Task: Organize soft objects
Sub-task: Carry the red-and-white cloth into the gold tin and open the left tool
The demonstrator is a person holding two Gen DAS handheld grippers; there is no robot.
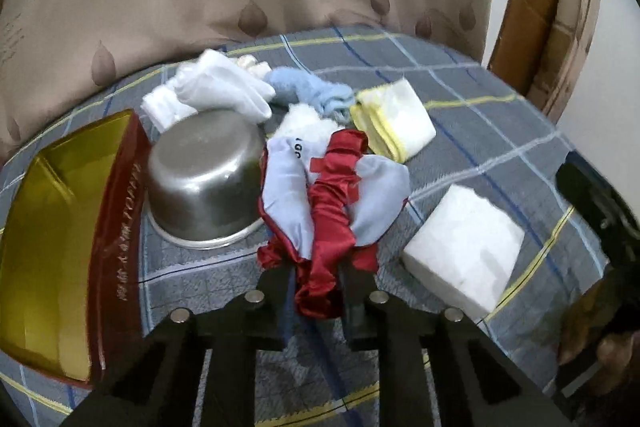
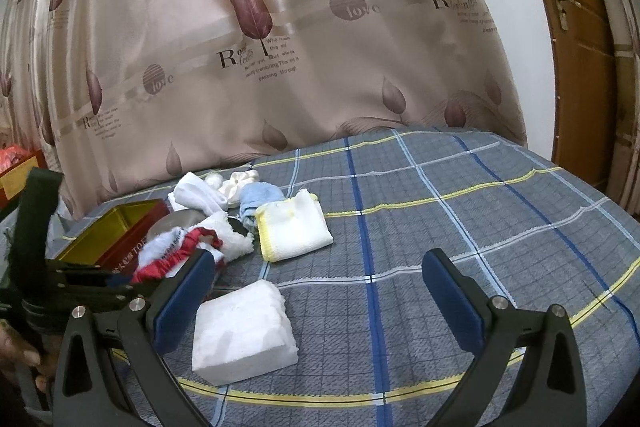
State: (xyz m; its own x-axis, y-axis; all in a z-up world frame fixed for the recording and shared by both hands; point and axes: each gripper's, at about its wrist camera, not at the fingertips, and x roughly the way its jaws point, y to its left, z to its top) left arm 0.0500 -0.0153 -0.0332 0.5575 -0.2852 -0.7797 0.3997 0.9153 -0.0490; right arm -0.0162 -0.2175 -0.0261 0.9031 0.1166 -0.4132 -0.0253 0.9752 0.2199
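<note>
My left gripper is shut on a red and grey satin cloth, which hangs from its fingers just above the bed; the cloth also shows in the right wrist view. A red box with a gold lining lies open to the left. Behind the cloth lie white gloves, a light blue cloth, a fluffy white cloth and a folded white towel with yellow trim. A white folded pad lies between the fingers of my right gripper, which is open and empty above the bed.
An upturned steel bowl stands between the box and the cloth. The bed has a grey plaid sheet. A beige leaf-print curtain hangs behind, and a wooden door is at the right.
</note>
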